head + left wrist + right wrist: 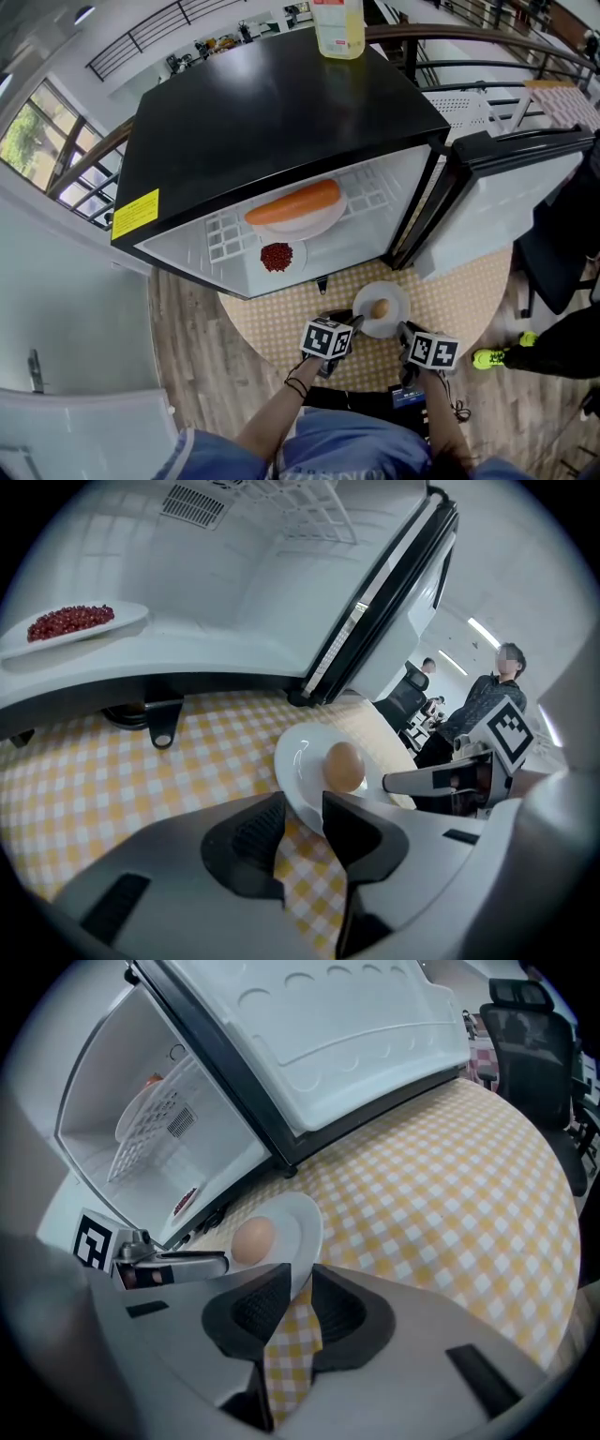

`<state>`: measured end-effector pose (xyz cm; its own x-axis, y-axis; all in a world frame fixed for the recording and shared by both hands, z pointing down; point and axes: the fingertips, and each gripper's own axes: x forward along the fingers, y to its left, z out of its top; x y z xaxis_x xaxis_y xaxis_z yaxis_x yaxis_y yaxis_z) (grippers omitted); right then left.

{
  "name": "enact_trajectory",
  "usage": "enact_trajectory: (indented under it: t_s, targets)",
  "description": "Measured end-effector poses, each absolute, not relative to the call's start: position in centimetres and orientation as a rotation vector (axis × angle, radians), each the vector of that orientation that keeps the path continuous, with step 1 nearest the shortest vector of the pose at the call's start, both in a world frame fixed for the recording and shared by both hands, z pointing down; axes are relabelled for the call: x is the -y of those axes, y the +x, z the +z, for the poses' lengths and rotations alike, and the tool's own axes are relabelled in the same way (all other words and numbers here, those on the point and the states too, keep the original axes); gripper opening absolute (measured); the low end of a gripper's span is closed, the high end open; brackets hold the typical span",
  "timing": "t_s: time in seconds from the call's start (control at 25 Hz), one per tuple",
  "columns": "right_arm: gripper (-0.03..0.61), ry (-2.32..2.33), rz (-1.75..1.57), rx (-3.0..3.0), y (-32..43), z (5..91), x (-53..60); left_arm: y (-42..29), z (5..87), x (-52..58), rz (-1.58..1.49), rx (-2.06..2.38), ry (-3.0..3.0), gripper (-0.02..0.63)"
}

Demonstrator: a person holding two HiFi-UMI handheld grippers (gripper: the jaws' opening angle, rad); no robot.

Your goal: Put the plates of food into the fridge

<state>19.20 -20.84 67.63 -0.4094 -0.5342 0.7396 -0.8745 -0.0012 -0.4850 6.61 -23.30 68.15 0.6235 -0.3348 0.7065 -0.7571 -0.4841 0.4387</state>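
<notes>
A small white plate [394, 298] with a brown egg [380, 308] lies on the checked tablecloth in front of the open black fridge [272, 122]. My left gripper [353, 323] straddles the plate's left rim [298, 778], jaws open with a gap beside the rim. The egg [344, 766] sits just beyond them. My right gripper [406, 330] is at the opposite rim, and its jaws [298, 1283] stand narrow, shut on the plate [298, 1227]. Inside the fridge stand a plate with a long orange food [295, 208] and a plate of red beans [277, 256].
The fridge door [506, 187] hangs open to the right of the round table [272, 323]. A pale bottle [338, 28] stands on the fridge top. A person in black [562, 281] stands at the right. An office chair [525, 1035] stands beyond the table.
</notes>
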Motion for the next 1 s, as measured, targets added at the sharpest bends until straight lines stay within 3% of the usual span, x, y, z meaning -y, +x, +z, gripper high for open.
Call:
enact_trajectory:
  t_s: [0.64, 1.0]
  targets:
    - [0.075, 1.369, 1.283, 2.190, 11.7, 59.7, 26.5, -1.4, 58.6, 27.8, 0.344, 1.120, 2.162, 0.124]
    - [0.074, 1.399, 1.187, 2.233, 8.3, 58.2, 33.6, -4.9, 57.2, 34.0, 0.363, 1.219, 2.150, 0.124]
